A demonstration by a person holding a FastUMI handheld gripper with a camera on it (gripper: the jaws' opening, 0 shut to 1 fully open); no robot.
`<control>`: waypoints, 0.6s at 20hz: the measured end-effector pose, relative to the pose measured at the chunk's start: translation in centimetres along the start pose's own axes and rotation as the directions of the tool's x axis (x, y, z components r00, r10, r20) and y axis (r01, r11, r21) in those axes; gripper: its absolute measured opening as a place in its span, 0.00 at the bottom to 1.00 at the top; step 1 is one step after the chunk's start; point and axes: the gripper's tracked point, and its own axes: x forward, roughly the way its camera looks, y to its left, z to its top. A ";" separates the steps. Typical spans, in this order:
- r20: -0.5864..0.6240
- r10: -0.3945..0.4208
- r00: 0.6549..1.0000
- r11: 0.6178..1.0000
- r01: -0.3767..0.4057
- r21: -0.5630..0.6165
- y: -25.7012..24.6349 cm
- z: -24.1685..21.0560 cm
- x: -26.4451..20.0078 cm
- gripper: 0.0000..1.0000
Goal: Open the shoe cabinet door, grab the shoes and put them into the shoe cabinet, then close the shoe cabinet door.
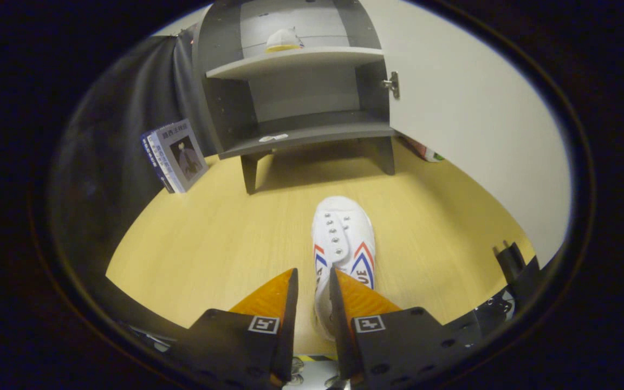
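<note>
Gripper (312, 281) closing on sneaker (343, 244).
Jaws are clamping the sneaker's heel side wall; the toe is pointing toward the open shoe cabinet (296, 92).

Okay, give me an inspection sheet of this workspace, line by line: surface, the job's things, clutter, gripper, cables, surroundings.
Surface: wooden floor, bare around the shoe.
Job's things: white shoe lies toe toward the shoe cabinet, its heel end between the fingers; cabinet door stands open; a second shoe sits on the upper shelf.
Clutter: books lean beside the cabinet; a small item lies behind the door, too hidden to identify.
Gripper: gripper narrowly open around the shoe's heel; contact cannot be confirmed.
Cables: nothing seen.
Surroundings: black cloth wall beside the cabinet.
</note>
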 end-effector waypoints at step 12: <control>0.023 -0.017 1.000 1.000 0.018 -0.024 -0.1 -0.4 4.8 0.31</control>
